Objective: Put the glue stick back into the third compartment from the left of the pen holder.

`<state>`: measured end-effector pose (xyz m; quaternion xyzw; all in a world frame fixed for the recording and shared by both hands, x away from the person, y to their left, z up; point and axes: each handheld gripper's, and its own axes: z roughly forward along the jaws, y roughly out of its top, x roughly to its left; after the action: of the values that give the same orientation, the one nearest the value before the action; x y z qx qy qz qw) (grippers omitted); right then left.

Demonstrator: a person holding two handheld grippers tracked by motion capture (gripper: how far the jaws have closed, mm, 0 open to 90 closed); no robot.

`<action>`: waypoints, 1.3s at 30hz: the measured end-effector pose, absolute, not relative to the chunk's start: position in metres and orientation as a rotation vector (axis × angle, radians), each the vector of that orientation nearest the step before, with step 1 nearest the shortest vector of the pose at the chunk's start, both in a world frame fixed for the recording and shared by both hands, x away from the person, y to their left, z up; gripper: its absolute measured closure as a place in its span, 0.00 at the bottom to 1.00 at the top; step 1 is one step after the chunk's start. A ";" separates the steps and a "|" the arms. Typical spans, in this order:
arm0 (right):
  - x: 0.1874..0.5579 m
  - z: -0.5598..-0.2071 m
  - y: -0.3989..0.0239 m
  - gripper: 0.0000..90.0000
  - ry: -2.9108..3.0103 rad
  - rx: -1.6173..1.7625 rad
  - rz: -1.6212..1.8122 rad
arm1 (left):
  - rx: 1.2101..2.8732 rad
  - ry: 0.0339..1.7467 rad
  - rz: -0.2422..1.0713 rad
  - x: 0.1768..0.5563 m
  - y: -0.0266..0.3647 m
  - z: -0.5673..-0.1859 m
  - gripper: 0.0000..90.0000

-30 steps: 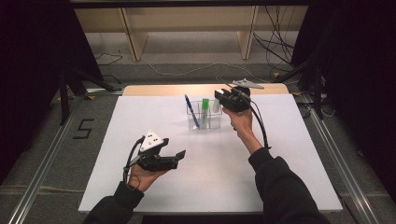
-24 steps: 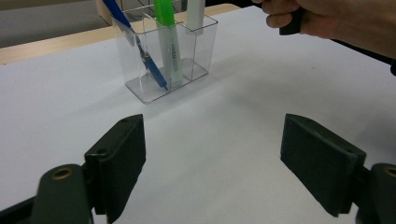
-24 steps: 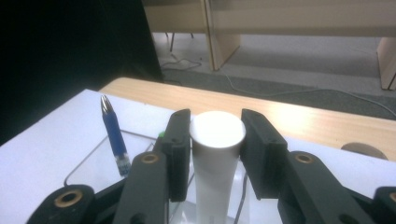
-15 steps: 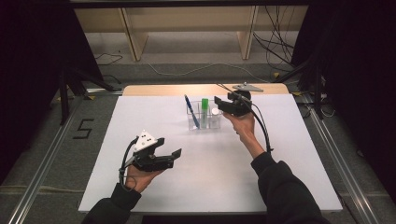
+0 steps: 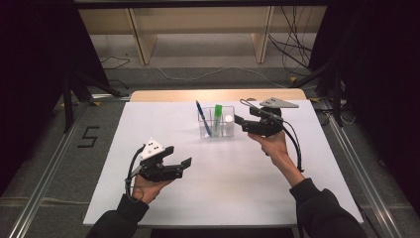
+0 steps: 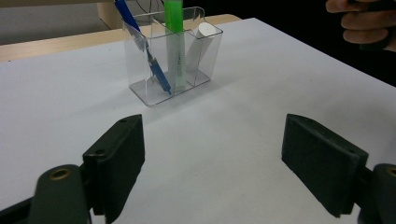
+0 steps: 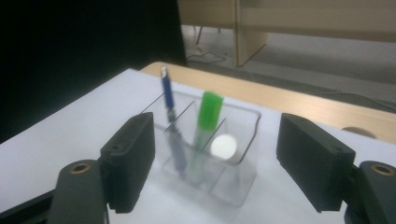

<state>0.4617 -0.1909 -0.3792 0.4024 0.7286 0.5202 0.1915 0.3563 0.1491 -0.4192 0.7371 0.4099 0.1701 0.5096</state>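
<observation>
The right hand-held gripper [image 5: 239,122] has just been opening, nothing between its jaws, and stands beside the clear holder [image 5: 216,133] near the far edge of the white surface [image 5: 237,183]; in the holder stand a blue pen [image 5: 203,117], a green marker [image 5: 217,115] and a white tube [image 5: 229,119], each in its own compartment; the left hand-held gripper [image 5: 183,167] waits nearer the person, jaws apart and empty; a clean retreat should draw straight off, clear of the light holder's wall.
</observation>
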 end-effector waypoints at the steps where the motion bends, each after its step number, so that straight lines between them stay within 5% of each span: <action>1: 0.457 -0.380 -0.192 0.32 2.054 1.118 1.467 | 1.775 0.983 0.406 0.357 0.149 -0.419 0.23; 22: 0.375 -0.400 -0.209 0.27 2.182 0.969 1.512 | 1.795 0.924 0.326 0.352 0.154 -0.420 0.23; 39: 0.344 -0.422 -0.236 0.28 2.177 1.020 1.522 | 1.832 0.889 0.293 0.343 0.151 -0.425 0.22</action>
<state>0.3440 -0.2356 -0.4224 0.3547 0.7566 0.5291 0.1475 0.3427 0.1508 -0.4247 0.7629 0.3700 0.1222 0.5159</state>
